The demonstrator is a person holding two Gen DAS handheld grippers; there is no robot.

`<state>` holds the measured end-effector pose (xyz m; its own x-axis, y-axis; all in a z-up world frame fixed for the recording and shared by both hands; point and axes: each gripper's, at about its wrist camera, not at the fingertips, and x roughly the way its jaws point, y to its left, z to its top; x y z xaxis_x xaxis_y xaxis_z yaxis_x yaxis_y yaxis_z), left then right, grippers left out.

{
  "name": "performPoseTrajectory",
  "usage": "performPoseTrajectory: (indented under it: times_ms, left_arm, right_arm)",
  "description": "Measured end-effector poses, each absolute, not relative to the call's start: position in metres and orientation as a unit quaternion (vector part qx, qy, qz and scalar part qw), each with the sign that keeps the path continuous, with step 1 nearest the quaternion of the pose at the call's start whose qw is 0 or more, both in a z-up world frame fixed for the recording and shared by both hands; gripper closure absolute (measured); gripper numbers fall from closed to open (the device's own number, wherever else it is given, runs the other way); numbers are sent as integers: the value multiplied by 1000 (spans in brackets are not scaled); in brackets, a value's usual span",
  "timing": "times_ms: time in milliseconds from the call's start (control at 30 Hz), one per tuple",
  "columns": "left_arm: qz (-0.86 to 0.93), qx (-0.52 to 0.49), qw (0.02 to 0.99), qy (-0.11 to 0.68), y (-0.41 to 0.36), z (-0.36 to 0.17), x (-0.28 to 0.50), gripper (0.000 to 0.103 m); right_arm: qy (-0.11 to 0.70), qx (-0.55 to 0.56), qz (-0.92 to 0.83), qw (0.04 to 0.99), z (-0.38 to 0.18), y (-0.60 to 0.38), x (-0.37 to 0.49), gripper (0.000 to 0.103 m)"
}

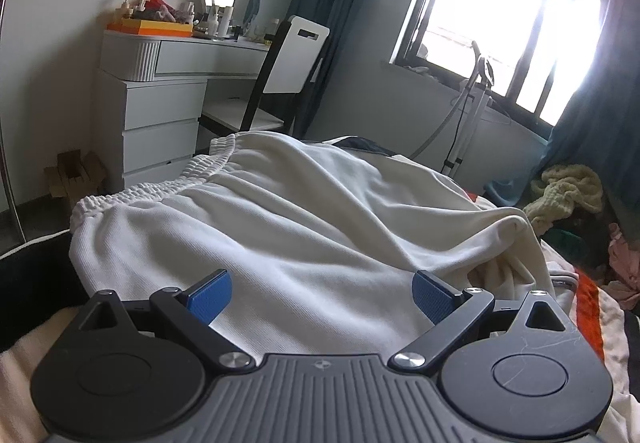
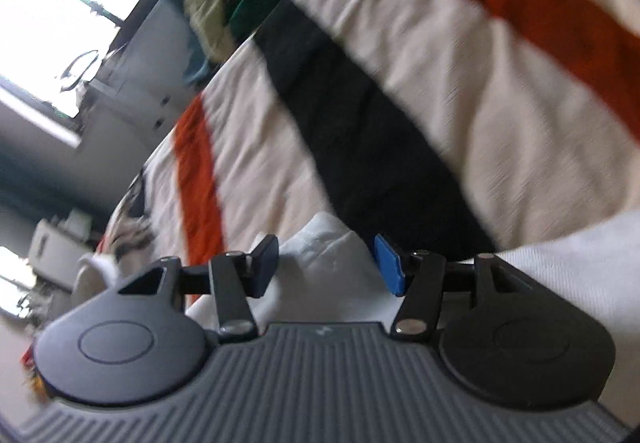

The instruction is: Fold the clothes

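Note:
A white garment with an elastic waistband (image 1: 280, 219) lies rumpled on the bed, its waistband at the far left. My left gripper (image 1: 322, 297) is open, its blue pads (image 1: 212, 297) spread wide just above the near part of the cloth. In the blurred, tilted right wrist view, my right gripper (image 2: 326, 265) is open with a bunched fold of the white cloth (image 2: 326, 255) between the two pads, which stand apart from it. More of the white cloth (image 2: 568, 267) runs off to the right.
The bed has a cover with white, orange and black stripes (image 2: 400, 83). A white dresser (image 1: 160, 99) and chair (image 1: 288, 63) stand beyond the bed. A pile of clothes (image 1: 568, 195) lies at the right, by the window and curtain (image 1: 600, 123).

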<state>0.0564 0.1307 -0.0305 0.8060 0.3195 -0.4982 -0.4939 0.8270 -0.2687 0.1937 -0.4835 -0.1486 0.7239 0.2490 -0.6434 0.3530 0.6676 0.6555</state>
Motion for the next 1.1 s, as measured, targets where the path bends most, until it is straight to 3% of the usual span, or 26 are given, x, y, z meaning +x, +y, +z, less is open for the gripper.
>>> performPoseTrajectory:
  times_ms: [67,133,233,367,467,633,833,1100]
  left_arm:
    - [218,-198,929,222,131,-30,57,5]
    - [217,-198,929,224,131,-30,57,5]
    - [217,-197,930,222,132,-30,56,5]
    - [218,-191,931,220,130,-30,57,5]
    - [217,-185,933,220,128,-30,58,5]
    - [213,-180,934,222,126,-29,58,5]
    - [207,-186,934,224,128,-29,56,5]
    - [198,-186,934,232,127,-32,59,5]
  right_arm:
    - [377,385,-21,842,-145,-475,193,72]
    - [377,364,-18,851,-140,-469,192,81]
    - [333,335,-50,880,-124,-471,181,84]
    - [203,290,-141,925,-92,-484,153,84]
    - [161,275,-222,921,-88,-498,140,76]
    - [193,366,-269,870,-105,-539,119,36]
    - [190,401,-360,821,-110,-563,56,35]
    - [220,574,-351,706,-169,-590,15,36]
